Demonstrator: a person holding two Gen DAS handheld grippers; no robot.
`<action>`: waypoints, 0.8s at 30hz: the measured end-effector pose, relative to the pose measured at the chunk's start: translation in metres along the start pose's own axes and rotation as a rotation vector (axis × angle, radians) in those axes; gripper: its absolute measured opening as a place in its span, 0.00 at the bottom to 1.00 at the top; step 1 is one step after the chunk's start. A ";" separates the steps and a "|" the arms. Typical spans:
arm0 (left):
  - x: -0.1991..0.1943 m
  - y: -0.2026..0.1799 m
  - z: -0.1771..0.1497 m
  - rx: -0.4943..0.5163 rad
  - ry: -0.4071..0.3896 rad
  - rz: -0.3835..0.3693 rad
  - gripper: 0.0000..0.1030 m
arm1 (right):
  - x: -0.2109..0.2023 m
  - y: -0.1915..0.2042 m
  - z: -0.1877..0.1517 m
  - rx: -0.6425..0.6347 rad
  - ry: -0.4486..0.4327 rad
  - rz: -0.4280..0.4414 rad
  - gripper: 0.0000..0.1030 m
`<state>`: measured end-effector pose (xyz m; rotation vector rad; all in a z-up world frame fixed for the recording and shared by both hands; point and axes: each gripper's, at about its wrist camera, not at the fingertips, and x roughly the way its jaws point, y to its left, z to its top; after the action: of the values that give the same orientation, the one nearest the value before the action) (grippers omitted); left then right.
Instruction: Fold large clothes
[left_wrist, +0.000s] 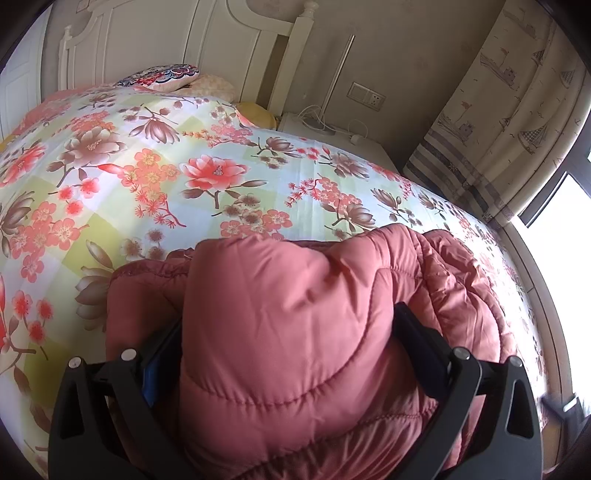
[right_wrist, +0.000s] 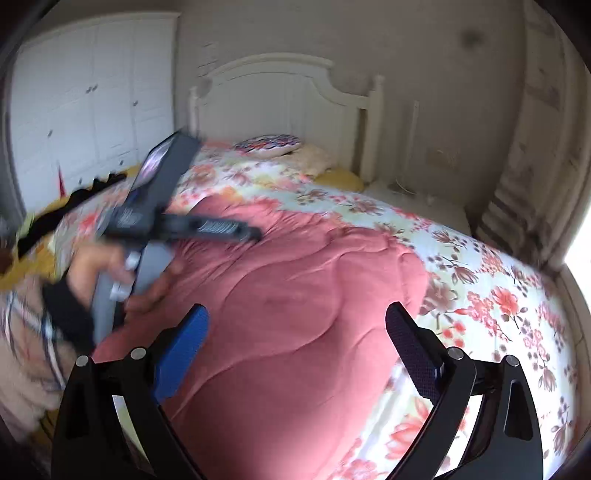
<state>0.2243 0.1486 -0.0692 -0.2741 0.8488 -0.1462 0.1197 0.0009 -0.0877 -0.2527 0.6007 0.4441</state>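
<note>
In the left wrist view the left gripper (left_wrist: 288, 354) sits at the bottom centre of the frame, and most of both fingers is hidden: a thick fold of the pink padded jacket (left_wrist: 295, 332) fills the whole gap between them, so only a sliver of blue pad shows at lower left and a dark edge at lower right. The jaws are clamped on that fold. The jacket's bulk spreads from bottom centre toward the right, lying on the floral bedspread (left_wrist: 147, 177), which covers the left and middle of the frame. At the upper left stand the white headboard (left_wrist: 207, 48) and a patterned pillow (left_wrist: 162, 75); at the upper right a curtain (left_wrist: 517, 110) printed with boats is cut off by the lens rim.

The right wrist view is blurred throughout. At the left, the person's left hand (right_wrist: 99, 273) grips a dark handle, hard to make out. At the bottom, the right gripper (right_wrist: 295, 343) stands wide apart with nothing between the fingers; the jacket (right_wrist: 295, 295) lies beyond and below them, filling the centre, apparently not touched by them. The bedspread (right_wrist: 498, 295) shows at the right.
</note>
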 end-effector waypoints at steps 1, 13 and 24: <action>0.000 0.000 0.000 0.003 -0.003 0.002 0.98 | 0.012 0.012 -0.012 -0.049 0.055 -0.026 0.91; -0.003 -0.002 -0.004 0.007 -0.017 0.006 0.98 | 0.007 0.018 -0.036 -0.007 0.013 -0.065 0.94; -0.014 -0.005 -0.001 0.015 -0.002 0.052 0.98 | 0.018 0.009 -0.044 0.023 0.058 -0.027 0.96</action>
<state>0.2143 0.1470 -0.0590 -0.2379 0.8513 -0.1038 0.1078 -0.0009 -0.1342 -0.2525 0.6583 0.4049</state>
